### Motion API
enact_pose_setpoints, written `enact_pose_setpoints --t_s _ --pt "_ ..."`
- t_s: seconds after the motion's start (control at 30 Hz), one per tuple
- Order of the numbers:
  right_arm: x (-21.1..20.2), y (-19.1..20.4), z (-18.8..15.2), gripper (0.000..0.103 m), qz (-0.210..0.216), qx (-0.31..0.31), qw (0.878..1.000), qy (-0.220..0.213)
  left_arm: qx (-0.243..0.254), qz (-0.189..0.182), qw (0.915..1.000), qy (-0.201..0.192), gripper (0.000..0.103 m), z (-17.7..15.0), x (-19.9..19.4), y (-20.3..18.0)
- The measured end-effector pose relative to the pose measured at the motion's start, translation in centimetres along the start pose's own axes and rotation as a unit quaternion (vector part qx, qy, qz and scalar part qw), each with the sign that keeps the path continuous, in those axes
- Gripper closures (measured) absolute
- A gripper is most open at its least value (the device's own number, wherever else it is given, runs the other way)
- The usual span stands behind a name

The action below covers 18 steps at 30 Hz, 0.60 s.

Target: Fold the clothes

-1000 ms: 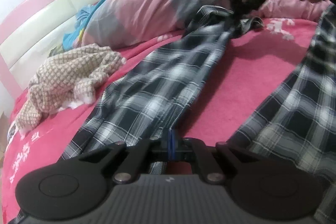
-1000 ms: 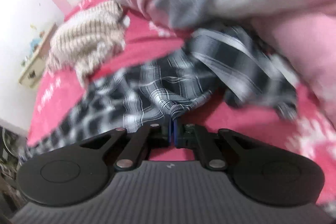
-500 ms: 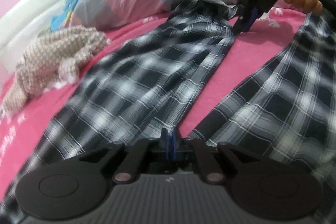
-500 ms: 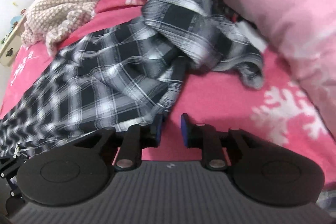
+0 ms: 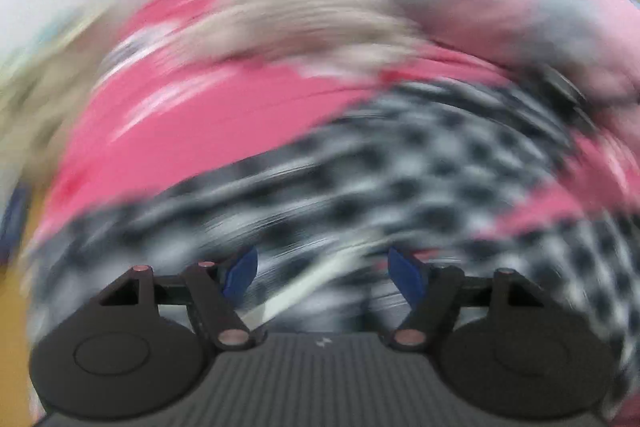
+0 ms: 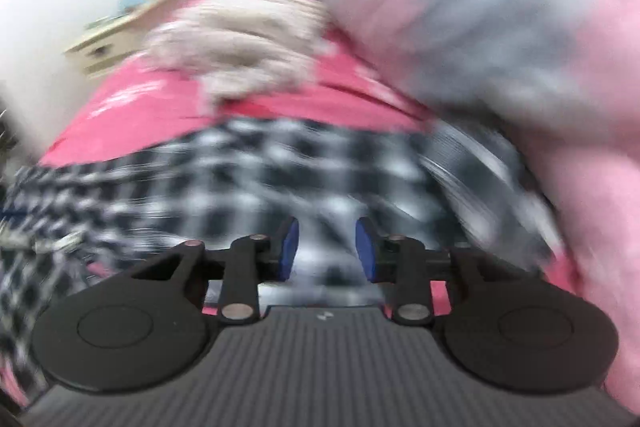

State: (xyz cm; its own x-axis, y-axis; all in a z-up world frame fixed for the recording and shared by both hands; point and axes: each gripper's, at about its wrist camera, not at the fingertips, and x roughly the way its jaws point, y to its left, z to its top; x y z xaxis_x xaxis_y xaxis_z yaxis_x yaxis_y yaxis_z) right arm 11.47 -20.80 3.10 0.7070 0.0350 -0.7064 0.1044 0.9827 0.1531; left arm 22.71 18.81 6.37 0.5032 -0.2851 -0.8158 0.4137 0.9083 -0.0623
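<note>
Both views are blurred by motion. A black-and-white plaid garment [image 5: 400, 183] lies spread on the pink bedsheet [image 5: 192, 131]; it also shows in the right wrist view [image 6: 256, 171]. My left gripper [image 5: 322, 273] is open and empty, its blue pads [image 5: 240, 273] wide apart just above the plaid cloth. My right gripper [image 6: 327, 249] is open and empty, its blue pads [image 6: 289, 247] apart over the plaid cloth. Neither gripper shows in the other's view.
A beige knitted garment [image 5: 296, 23] lies crumpled on the sheet behind the plaid cloth, also in the right wrist view [image 6: 248, 43]. A pink-and-grey pillow [image 6: 500, 27] fills the right. A pale bedside cabinet [image 6: 116, 31] stands at left beyond the bed.
My left gripper was shut on the plaid cloth and has let it go and opened wide. My right gripper has opened further. Both cameras have swung quickly, now blurred.
</note>
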Motion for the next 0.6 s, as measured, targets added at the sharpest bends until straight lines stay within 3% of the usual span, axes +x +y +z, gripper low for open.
enact_pose_setpoints --t_s 0.07,0.13,0.2,0.27,0.33,0.37,0.43,0.53,0.6 --pt "1.6 3.3 1.4 0.06 0.049 -0.062 0.997 -0.017 -0.148 0.034 0.9884 0.011 0.029 -1.0 -2.6 5.3" --pt "3.5 7.0 3.1 0.054 0.106 -0.12 0.986 -0.039 -0.286 0.073 0.9554 0.01 0.025 -3.7 -4.8 8.6" --pt "6.5 11.5 5.4 0.048 0.176 -0.175 0.967 -0.052 -0.396 0.11 0.9118 -0.004 0.024 -7.1 -6.5 10.1" --pt "9.8 16.3 7.5 0.043 0.233 -0.219 0.947 -0.045 -0.433 0.152 0.8881 -0.02 0.024 -9.5 -7.0 10.0" --pt "12.8 21.5 9.2 0.04 0.285 -0.262 0.922 -0.027 -0.426 0.199 0.8821 -0.023 0.024 -10.6 -6.5 9.5" --pt "14.1 23.9 9.7 0.034 0.311 -0.281 0.908 -0.011 -0.412 0.216 0.8849 -0.018 0.024 -10.8 -6.0 9.5" --pt "16.6 28.5 10.6 0.033 0.345 -0.317 0.884 0.007 -0.384 0.247 0.8898 -0.013 0.023 -10.5 -5.2 9.6" --pt "20.4 34.8 11.6 0.03 0.363 -0.357 0.861 0.004 -0.396 0.265 0.8789 -0.023 0.017 -10.2 -4.5 10.5" --pt "23.1 38.1 12.4 0.03 0.369 -0.354 0.859 0.029 -0.404 0.279 0.8707 -0.027 0.017 -10.4 -4.4 11.0"
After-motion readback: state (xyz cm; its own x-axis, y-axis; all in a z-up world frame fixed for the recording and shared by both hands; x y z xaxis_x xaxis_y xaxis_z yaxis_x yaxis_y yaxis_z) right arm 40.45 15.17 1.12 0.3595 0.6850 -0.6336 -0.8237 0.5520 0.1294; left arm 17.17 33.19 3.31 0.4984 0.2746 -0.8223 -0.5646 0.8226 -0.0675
